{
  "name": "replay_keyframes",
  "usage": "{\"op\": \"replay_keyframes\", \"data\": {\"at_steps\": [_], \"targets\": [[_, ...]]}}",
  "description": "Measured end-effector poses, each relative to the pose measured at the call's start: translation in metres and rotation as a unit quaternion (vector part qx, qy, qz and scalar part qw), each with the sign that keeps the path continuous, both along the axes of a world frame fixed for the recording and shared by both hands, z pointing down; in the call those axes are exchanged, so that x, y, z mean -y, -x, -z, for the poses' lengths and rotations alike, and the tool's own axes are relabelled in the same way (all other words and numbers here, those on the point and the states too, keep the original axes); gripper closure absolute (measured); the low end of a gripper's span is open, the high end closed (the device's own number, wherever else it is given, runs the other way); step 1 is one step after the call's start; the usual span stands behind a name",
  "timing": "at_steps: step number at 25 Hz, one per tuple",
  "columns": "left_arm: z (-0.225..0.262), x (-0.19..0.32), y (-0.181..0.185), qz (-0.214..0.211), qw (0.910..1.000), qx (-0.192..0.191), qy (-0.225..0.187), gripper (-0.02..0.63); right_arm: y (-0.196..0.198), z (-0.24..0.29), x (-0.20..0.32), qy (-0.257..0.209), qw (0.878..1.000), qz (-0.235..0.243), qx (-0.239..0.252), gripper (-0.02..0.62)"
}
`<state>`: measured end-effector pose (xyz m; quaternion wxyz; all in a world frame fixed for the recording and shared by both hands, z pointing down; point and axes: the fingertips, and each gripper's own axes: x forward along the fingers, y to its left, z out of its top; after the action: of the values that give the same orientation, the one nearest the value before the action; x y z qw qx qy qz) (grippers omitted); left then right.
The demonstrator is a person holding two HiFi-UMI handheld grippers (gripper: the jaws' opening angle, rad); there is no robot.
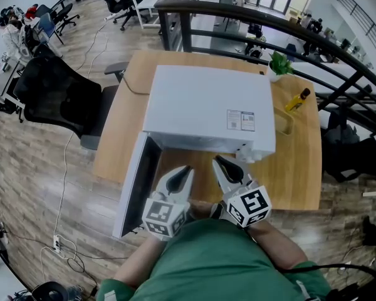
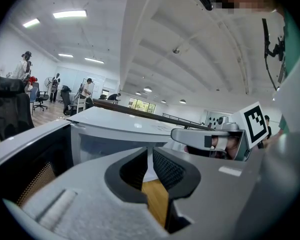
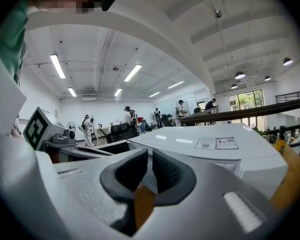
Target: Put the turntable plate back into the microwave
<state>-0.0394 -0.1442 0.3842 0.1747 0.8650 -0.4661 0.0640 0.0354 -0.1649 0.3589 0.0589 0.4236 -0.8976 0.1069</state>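
- Both hands sit low in the centre of the head view, close against the person's green-clad body, forearms reaching in from the bottom edge.
- The left gripper point(image 1: 183, 170) points up the frame and slightly down toward the microwave point(image 1: 200, 105). Its marker cube point(image 1: 165, 217) is nearest the body.
- The right gripper point(image 1: 221, 162) lies just beside it on the right, nearly parallel, with its own marker cube point(image 1: 250, 205) behind.
- In the left gripper view the left gripper's point(image 2: 150, 170) pads are drawn together with only a thin slit between them. Nothing is clamped; wood shows through the slit.
- In the right gripper view the right gripper point(image 3: 149, 176) is the same: pads nearly meeting, nothing between them.
- The white microwave stands on the wooden table point(image 1: 297, 168) in the middle of the head view. Its door point(image 1: 138, 184) is swung open toward the lower left, just left of the left gripper.
- I cannot make out the turntable plate in any view.
- A yellow bottle point(image 1: 297, 100) stands on the table to the right of the microwave.
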Motion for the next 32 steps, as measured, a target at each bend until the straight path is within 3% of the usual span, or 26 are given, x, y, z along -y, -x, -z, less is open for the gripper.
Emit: {"op": "replay_keyframes", "data": {"at_steps": [25,32], "targets": [[0.001,0.002,-0.004,-0.002,0.9999,-0.011,0.005,0.563,0.003,0.019,-0.004,-0.034,0.999,0.011,0.03,0.578],[0.001,0.004,-0.004,-0.002,0.9997,-0.021,0.008,0.563,0.004,0.029,-0.006,-0.043,0.997,0.018,0.063,0.578]]}}
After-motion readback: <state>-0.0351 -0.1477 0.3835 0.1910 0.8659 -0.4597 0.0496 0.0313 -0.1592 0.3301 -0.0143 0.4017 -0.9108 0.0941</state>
